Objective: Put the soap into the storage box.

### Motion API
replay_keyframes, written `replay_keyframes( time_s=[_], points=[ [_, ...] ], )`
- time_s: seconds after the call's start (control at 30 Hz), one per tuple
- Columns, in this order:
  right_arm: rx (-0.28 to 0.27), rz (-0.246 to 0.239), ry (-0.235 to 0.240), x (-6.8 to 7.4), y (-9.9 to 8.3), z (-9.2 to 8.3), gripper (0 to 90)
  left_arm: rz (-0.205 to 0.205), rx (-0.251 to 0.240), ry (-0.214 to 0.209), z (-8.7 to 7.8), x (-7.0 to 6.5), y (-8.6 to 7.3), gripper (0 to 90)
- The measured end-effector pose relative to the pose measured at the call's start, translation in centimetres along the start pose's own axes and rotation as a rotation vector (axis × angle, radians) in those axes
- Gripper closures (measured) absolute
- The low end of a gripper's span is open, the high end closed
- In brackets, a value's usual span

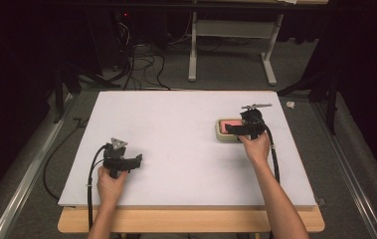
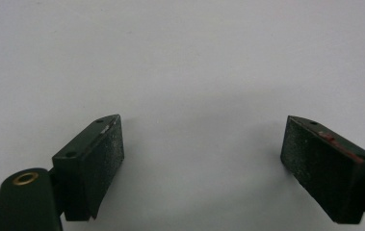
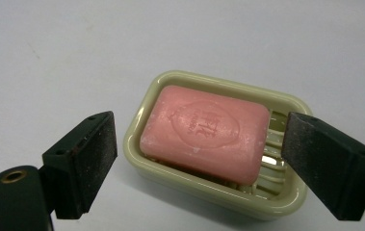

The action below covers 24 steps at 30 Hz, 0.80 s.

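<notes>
A pink bar of soap (image 3: 204,133) lies in a pale green soap dish (image 3: 180,81) on the white board. In the high view the soap (image 1: 231,122) and its dish (image 1: 220,133) sit right of centre. My right gripper (image 3: 199,163) is open, its jaws spread wider than the dish and held just above its near side, touching nothing. From above, that right gripper (image 1: 232,129) covers the dish's right part. My left gripper (image 1: 139,160) rests near the board's front left, open, and its own view shows the left gripper (image 2: 202,163) with bare white board between the jaws.
The white board (image 1: 176,124) lies on a wooden table (image 1: 191,221) whose front edge shows below it. Behind the table are floor cables (image 1: 141,59) and a white stand's legs (image 1: 231,50). A small pale object (image 1: 290,104) lies off the board's far right corner.
</notes>
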State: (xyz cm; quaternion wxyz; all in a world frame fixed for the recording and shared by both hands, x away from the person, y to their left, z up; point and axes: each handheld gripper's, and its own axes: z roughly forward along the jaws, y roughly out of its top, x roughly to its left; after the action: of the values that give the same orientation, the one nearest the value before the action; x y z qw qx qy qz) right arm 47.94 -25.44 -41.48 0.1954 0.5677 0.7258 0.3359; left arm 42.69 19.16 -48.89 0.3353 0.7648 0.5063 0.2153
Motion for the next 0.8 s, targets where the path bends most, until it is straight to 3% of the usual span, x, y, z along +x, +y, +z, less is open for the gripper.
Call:
replay_keyframes(
  time_s=[0.8],
  points=[
    [-0.158,-0.012,0.035,-0.1,-0.2,-5.8,15.3,0.000,0.000,0.000,0.0,0.0,0.0,15.5]
  ],
)
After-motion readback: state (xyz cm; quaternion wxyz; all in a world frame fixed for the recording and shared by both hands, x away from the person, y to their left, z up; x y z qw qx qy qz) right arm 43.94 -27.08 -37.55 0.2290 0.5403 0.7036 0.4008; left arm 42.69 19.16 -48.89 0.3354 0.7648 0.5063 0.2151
